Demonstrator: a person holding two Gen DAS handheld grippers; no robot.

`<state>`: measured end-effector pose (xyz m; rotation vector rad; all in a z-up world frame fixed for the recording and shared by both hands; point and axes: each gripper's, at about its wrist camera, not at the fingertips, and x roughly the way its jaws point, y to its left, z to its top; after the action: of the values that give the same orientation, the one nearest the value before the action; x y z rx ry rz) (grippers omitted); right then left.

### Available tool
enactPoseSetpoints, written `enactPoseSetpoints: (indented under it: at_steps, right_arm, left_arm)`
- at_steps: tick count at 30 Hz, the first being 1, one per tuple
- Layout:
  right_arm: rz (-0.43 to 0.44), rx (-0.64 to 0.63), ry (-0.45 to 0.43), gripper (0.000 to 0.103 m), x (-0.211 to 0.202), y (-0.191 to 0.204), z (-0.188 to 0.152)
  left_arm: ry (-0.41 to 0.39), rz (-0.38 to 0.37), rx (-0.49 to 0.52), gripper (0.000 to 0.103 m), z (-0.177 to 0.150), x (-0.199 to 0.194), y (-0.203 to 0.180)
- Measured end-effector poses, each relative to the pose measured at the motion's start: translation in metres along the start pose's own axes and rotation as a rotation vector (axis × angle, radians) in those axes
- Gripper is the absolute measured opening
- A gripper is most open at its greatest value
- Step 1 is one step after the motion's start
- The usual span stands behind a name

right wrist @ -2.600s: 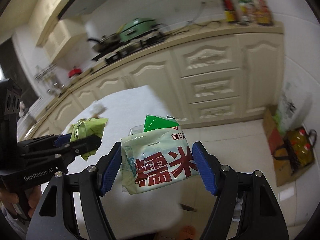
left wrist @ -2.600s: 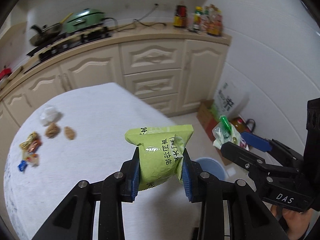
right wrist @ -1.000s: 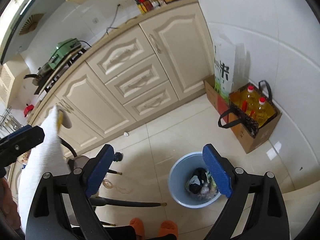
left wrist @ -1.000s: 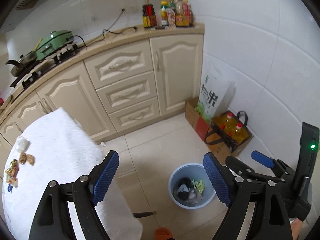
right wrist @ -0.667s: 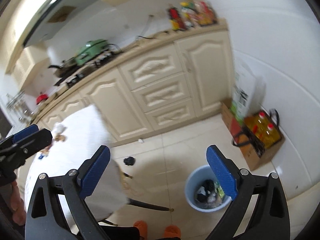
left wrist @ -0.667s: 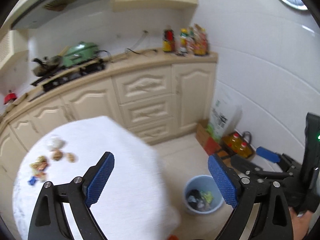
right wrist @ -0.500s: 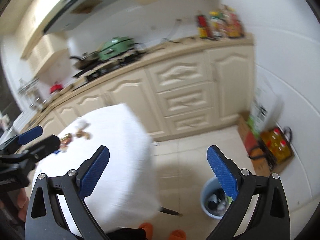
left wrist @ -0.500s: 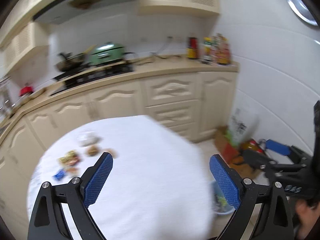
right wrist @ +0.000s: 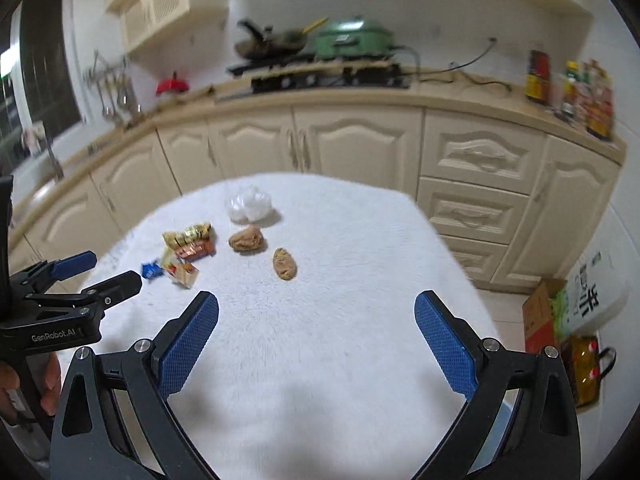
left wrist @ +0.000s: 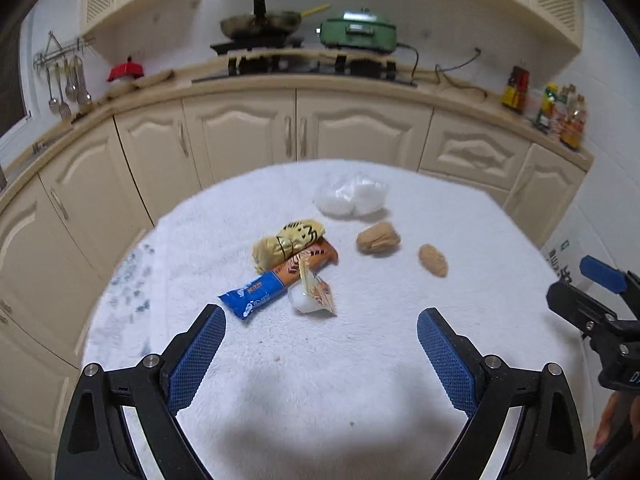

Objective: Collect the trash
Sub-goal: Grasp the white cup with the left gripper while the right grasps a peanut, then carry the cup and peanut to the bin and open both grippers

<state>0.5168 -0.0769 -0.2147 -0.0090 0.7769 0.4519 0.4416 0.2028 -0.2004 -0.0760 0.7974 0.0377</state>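
Both views have swung from the floor bin back to the white-clothed table (left wrist: 400, 400). The left gripper (left wrist: 320, 344) and right gripper (right wrist: 316, 332) are empty, with jaws spread wide. Wrappers (left wrist: 280, 276) and crumpled brown paper (left wrist: 378, 239) lie mid-table, with bare cloth before the jaws.

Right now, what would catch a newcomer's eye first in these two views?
The small cluster of trash on the white-covered table: a blue-and-orange snack wrapper beside a yellow crumpled packet, two brown lumps to their right, and a clear plastic bag behind. In front, both the left gripper and the right gripper hang wide open and empty.
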Motion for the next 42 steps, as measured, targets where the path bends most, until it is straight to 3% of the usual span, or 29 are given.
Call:
enactPoseSetpoints:
  at_steps: [2, 6, 8, 12, 15, 24, 25, 26, 32, 42]
  right_arm:
    - [-0.01, -0.021, 0.034, 0.1, 0.021, 0.004, 0.004]
    - [-0.014, -0.053, 0.097, 0.1, 0.063, 0.008, 0.011]
    - [-0.006, -0.061, 0.119, 0.1, 0.078, 0.007, 0.014]
    - [0.007, -0.102, 0.149, 0.1, 0.103, 0.014, 0.019]
    - [0.015, -0.14, 0.156, 0.093, 0.113, 0.021, 0.021]
    - [0.062, -0.176, 0.192, 0.047, 0.134, 0.032, 0.021]
    - [0.065, -0.172, 0.194, 0.029, 0.132, 0.031, 0.02]
    - [0.07, -0.169, 0.195, 0.024, 0.13, 0.031, 0.02]
    - [0.11, -0.122, 0.18, 0.024, 0.102, 0.024, 0.009]
    - [0.179, -0.018, 0.056, 0.024, 0.0, -0.007, -0.022]
  left_arm:
    - [0.04, 0.001, 0.006, 0.082, 0.002, 0.02, -0.002]
    - [0.11, -0.007, 0.0, 0.072, 0.011, 0.051, 0.002]
    - [0.13, -0.005, -0.003, 0.059, 0.015, 0.064, -0.001]
    - [0.14, -0.006, 0.0, 0.048, 0.022, 0.077, -0.01]
    - [0.121, 0.019, 0.018, 0.031, 0.036, 0.088, -0.011]
    - [0.101, -0.025, -0.02, 0.023, 0.04, 0.089, -0.016]
    - [0.097, -0.024, -0.021, 0.022, 0.039, 0.084, -0.017]
    - [0.096, -0.024, -0.022, 0.021, 0.037, 0.08, -0.018]
    - [0.082, -0.04, -0.011, 0.019, 0.031, 0.051, -0.029]
    - [0.018, -0.144, 0.021, 0.019, 0.018, -0.02, -0.079]
